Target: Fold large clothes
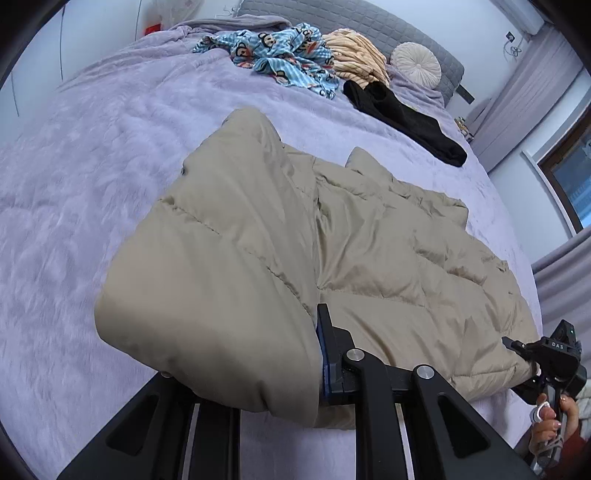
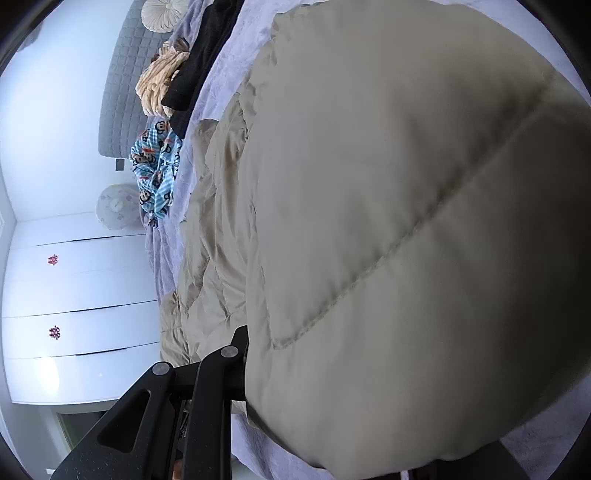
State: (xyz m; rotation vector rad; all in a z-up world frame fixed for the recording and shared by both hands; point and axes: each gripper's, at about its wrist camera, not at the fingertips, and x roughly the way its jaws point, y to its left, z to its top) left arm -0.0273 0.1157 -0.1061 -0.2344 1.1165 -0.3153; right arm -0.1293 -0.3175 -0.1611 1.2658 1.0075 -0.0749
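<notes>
Beige puffer coat (image 1: pixel 332 236) pinched near its hem edge by left gripper (image 1: pixel 320 354), lifted fold draping over jaws. Right gripper (image 2: pixel 246 369) likewise clamped on coat's opposite near edge. Remainder lying flat along lilac bedspread (image 1: pixel 92 192). Far end: patterned pyjamas (image 1: pixel 280 55), black garment (image 1: pixel 406 122). Risk: slick padded fabric slipping from pads, fold landing skewed.

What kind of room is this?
Most likely a bedroom: a bed with a padded headboard, a round cushion, and clothes heaped near it, with a puffy coat spread out.
</notes>
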